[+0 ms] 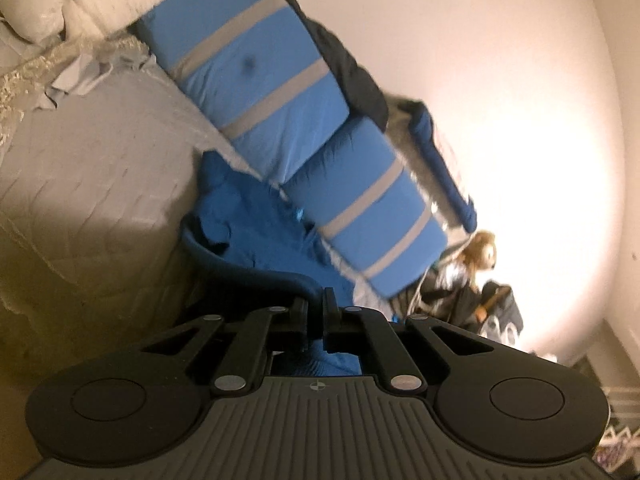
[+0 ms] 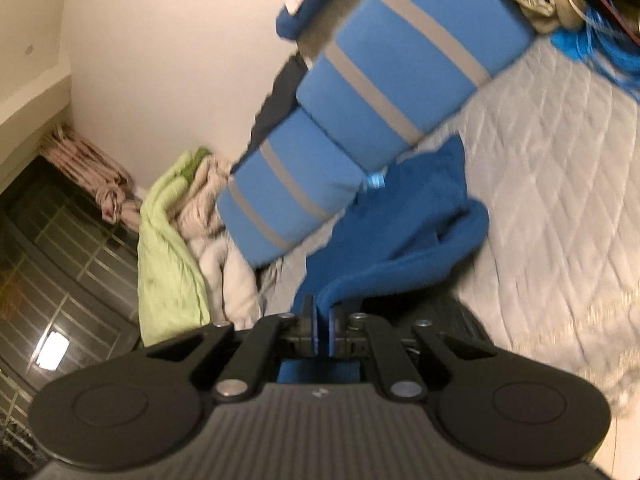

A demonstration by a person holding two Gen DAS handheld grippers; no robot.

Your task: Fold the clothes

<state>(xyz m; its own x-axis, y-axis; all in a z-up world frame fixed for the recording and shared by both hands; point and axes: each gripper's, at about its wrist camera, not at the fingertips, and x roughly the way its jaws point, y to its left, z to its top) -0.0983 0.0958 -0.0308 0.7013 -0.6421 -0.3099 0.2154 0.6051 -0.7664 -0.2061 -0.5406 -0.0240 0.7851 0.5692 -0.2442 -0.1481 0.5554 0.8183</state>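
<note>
Both grippers, left [image 1: 316,304] and right [image 2: 321,312]: jaws pinched on blue garment [image 2: 400,236] over bed [image 2: 560,152]. Window [image 2: 60,248] in right view only; toy [image 1: 482,250], possibly plush, left only. Blurred.

fleecy blue garment [image 2: 404,240]; quilted matt bedcover [image 2: 560,168].

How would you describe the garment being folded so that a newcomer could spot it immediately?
Start at the grey quilted bed. Below the two grey-striped blue pillows lies the dark blue garment. It alone is plain, rumpled and pinched in the right claw.
</note>
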